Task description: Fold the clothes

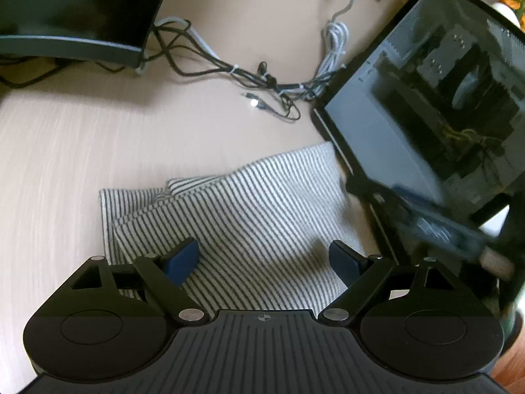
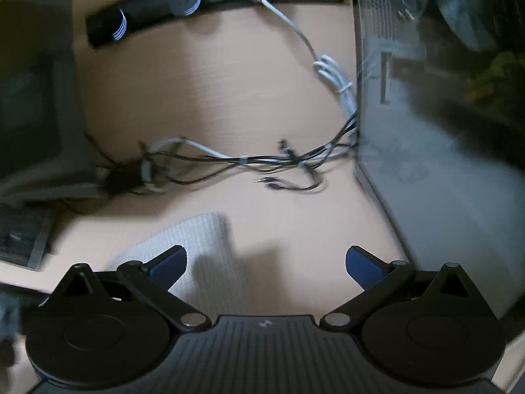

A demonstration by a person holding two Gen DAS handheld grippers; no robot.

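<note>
A striped grey-and-white garment (image 1: 236,210) lies folded in layers on the pale wooden table (image 1: 72,151). My left gripper (image 1: 264,261) is open and empty just above it, blue pads spread wide over its near part. In the right wrist view the same garment (image 2: 193,239) shows blurred, under and ahead of the left finger. My right gripper (image 2: 265,266) is open and empty above the garment's right edge and bare table (image 2: 213,98).
A glass-sided computer case (image 1: 426,105) stands close on the right, also in the right wrist view (image 2: 436,131). A tangle of cables (image 1: 262,78) lies beyond the garment. A monitor base (image 1: 75,16) is far left. A black power strip (image 2: 210,3) runs along the back.
</note>
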